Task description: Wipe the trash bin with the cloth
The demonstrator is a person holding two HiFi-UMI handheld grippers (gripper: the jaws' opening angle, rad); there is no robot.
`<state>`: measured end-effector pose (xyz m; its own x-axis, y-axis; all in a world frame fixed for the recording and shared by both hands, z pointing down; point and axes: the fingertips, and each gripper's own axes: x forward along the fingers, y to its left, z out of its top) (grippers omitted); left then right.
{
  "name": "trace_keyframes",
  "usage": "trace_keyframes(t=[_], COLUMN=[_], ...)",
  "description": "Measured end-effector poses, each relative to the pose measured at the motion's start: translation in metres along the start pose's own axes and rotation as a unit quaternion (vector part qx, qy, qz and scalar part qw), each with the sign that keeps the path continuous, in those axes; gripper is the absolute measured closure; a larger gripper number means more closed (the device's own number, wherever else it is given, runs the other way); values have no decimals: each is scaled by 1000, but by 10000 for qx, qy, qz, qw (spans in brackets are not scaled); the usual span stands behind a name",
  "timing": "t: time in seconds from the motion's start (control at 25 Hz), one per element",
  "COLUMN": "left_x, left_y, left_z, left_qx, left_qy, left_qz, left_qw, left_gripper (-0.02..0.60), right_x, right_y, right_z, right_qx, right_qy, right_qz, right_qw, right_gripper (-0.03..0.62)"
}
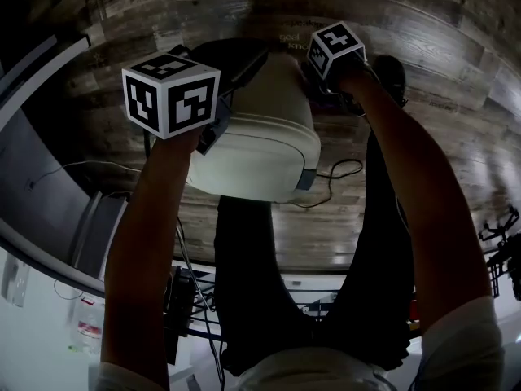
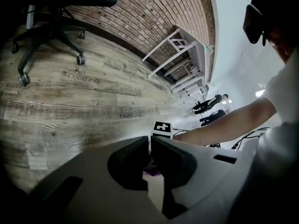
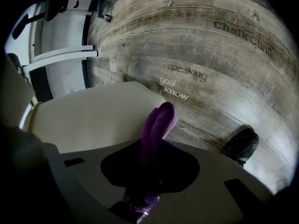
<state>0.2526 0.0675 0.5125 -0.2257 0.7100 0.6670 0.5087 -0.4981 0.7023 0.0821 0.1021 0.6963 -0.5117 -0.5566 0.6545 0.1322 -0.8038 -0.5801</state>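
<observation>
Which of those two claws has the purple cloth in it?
The right claw, jaws pinching the purple cloth; the left claw is clamped on the white trash bin.

Left tool (image 1: 214, 130), right tool (image 1: 324, 78) at trash bin (image 1: 264, 141)

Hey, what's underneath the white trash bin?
Wood floor shows all around the trash bin, with a black cable lying beside its edge. The bin itself covers whatever is directly beneath it, so that cannot be seen.

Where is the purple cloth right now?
The cloth sits centre in the right gripper view, clamped in the right gripper's jaws, beside the pale trash bin.
</observation>
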Motion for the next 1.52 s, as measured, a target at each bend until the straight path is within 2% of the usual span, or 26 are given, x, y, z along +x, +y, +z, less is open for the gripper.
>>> trace_keyframes(t=[0.28,0.56,0.92,1.04,1.28,1.4,1.52], left_x=[12,-16,-80,-101,-128,-132,-134], left_y=[-13,13,79,104,143,154,163], left_z=[10,2,-17,-30,-65,-78,-90], left_qx=[72,31,-355,-618,-901,-1007,-1041], left_qy=[27,-88,-469,-681,-827,-874,-879], left_qz=[-87,104,341,369,494,463,473], left_qw=[9999,9999,9977,9951,9913,9900,9895], left_gripper=[574,574,574,574,574,574,574], right_x=[-16,-21,-2,6,23,28,40], right_y=[-30,-20,40,68,119,139,158], right_z=[-12,19,95,126,170,185,198], right_qx=[145,25,-509,-611,-763,-736,-547], right_qy=[-114,-372,-413,-496,-430,-407,-480], right_qz=[-153,-233,-286,-171,12,78,349], right_qw=[9997,9990,9974,9968,9962,9964,9967], right_gripper=[499,499,499,499,499,499,499])
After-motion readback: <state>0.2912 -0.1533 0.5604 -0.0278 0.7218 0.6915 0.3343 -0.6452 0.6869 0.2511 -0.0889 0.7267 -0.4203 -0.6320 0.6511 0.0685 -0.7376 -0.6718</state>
